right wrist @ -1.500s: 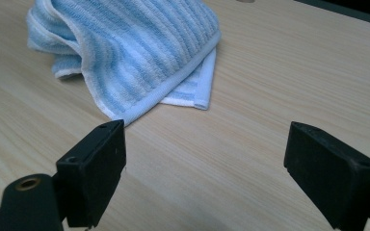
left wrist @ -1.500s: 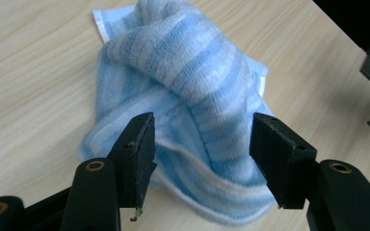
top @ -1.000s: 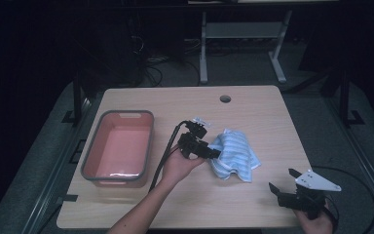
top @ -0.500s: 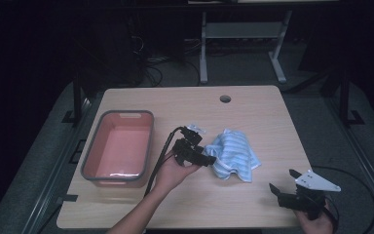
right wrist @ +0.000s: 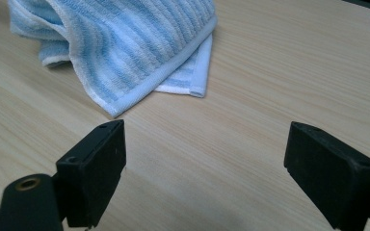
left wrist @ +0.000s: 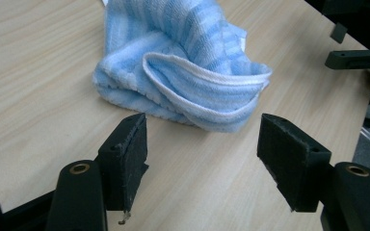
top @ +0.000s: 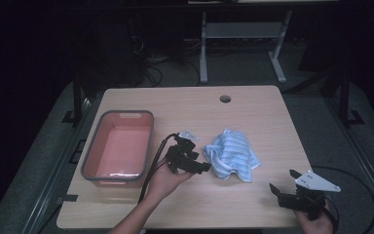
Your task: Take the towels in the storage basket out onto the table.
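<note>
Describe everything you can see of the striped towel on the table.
The towel is soft terry cloth, striped light blue and white with a plain white hem. It lies crumpled in a loose heap on the bare wooden table, right of the pink bin, one folded edge looping open at the near side. The left gripper stands just short of it, jaws open and apart from the cloth; nothing grips it.

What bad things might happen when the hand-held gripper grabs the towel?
The towel lies crumpled in folds, so the open left hand-held gripper might pinch only one loose edge and the rest could drag or unfold. The tub sits on the gripper's other side, so a trailing corner might catch on its rim.
</note>
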Motion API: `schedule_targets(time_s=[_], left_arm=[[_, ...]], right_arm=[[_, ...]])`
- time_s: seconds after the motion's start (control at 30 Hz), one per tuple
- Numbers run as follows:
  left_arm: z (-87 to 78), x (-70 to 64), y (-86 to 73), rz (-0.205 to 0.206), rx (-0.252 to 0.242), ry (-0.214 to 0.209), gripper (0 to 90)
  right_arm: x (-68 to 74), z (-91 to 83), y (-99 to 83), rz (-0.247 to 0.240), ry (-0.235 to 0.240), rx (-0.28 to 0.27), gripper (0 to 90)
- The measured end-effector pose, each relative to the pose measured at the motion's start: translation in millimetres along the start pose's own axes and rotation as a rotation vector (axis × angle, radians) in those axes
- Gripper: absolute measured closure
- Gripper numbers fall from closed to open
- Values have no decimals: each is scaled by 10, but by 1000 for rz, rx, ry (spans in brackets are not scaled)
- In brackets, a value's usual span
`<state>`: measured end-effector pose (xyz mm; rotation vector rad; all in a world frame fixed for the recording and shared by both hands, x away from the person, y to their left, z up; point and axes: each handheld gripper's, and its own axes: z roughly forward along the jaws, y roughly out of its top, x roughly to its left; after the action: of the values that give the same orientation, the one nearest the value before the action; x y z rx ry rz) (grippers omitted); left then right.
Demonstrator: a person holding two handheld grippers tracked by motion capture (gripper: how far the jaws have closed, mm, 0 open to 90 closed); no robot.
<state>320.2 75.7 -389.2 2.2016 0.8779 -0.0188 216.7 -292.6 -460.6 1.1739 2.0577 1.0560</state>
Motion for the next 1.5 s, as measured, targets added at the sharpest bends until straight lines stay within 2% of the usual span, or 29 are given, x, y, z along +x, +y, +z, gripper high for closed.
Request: schedule_targets(time_s=[0.23, 0.27, 0.3, 0.47, 0.67, 0.9, 1.07, 1.1, 1.17, 1.5], left_arm=[[-49, -10, -103, -1, 0, 4, 339], [-63, 2, -115, 11, 4, -1, 339], [-68, -5, -130, -2, -3, -2, 339], [-86, -7, -218, 0, -11, -1, 336], [-86, -3, -324, -2, -13, 3, 330], [-62, -15, -444, -16, -24, -13, 317], [-62, -34, -486, -7, -28, -5, 292], [-60, -41, -500, -19, -40, -9, 290], [-55, -46, -529, -17, -39, -14, 285], [-51, -76, -727, -12, -35, 0, 273]], right_arm=[[2, -7, -3, 2, -4, -1, 143], [1, -7, -3, 2, -4, -1, 143], [2, -8, -3, 3, -4, -1, 143], [7, -1, -2, -2, -4, 1, 143], [12, 2, -3, -3, -3, 3, 143], [12, 7, -8, -9, -3, 7, 143], [16, 6, -10, -7, -4, 8, 143], [16, 6, -10, -7, -4, 8, 143], [19, 6, -13, -2, -4, 12, 143], [39, 13, -19, -3, -4, 12, 143]])
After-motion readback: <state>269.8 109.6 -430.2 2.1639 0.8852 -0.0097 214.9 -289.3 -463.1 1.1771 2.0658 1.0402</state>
